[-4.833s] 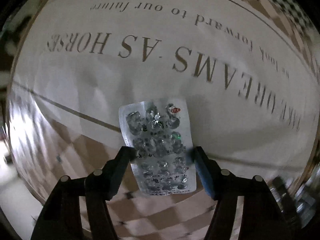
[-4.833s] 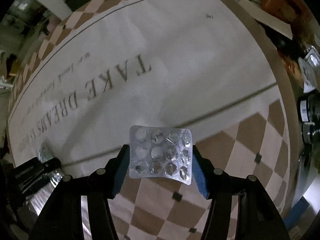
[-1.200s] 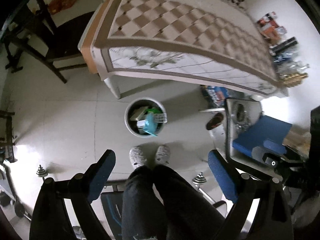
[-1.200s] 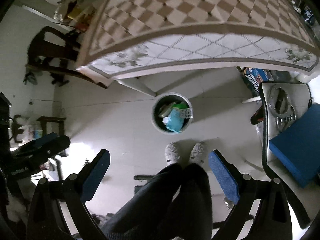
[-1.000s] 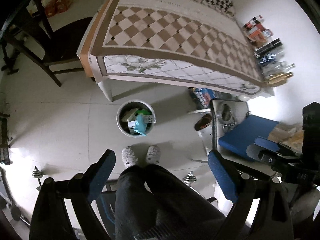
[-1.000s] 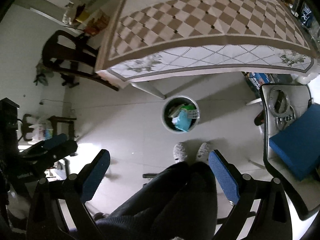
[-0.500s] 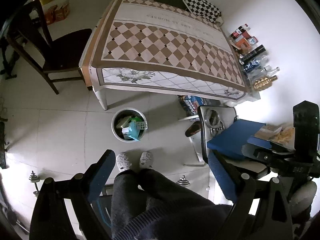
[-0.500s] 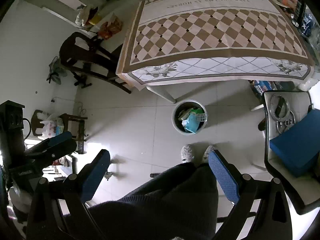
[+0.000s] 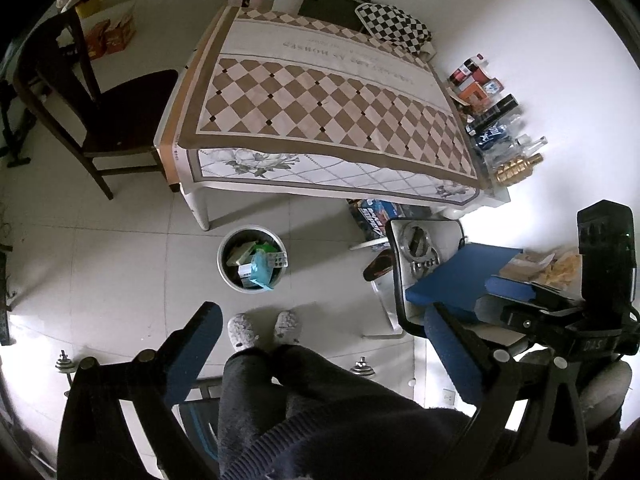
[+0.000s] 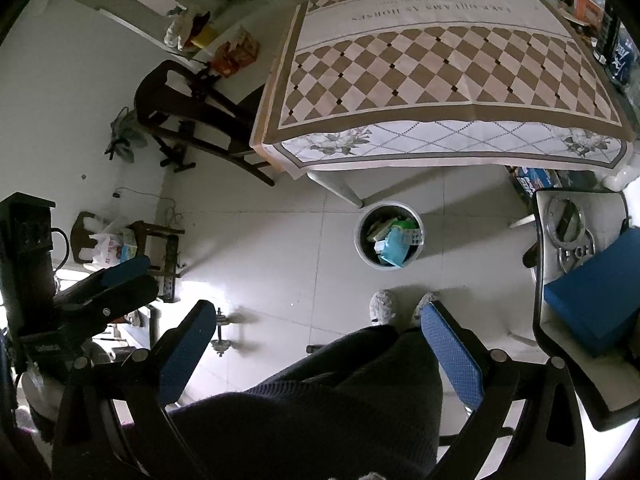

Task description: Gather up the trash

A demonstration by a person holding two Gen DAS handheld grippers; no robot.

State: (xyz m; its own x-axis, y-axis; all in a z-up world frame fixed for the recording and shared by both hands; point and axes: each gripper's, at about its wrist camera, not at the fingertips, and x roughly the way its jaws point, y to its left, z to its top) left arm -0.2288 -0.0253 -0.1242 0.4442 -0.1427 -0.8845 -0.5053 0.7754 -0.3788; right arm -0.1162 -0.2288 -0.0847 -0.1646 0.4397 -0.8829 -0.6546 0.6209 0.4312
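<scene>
Both grippers hang high above the floor and look straight down. The left gripper [image 9: 320,332] has its blue-padded fingers [image 9: 196,344] spread wide with nothing between them, and the right gripper [image 10: 316,334] is spread just as wide and equally empty. On the pale tiled floor [image 9: 100,264] stands the round trash bin [image 9: 252,258], just off the near corner leg of the surface [image 9: 320,96], whose checked cloth hangs over the front edge. The bin holds boxes, a teal packet and a silver blister pack [image 9: 277,259] lying against its right inner rim; in the right wrist view the same blister pack [image 10: 412,235] sits at the bin's right side. The person's slippered feet [image 9: 264,328] stand just short of the bin, dark-trousered legs below the cameras. Open tile stretches to the left of the bin, bounded by a dark wooden chair [image 9: 100,120] at the surface's left edge. To the right, a white chair with a blue cushion [image 9: 460,276] stands near, and bottles [image 9: 492,120] crowd the surface's right edge.
</scene>
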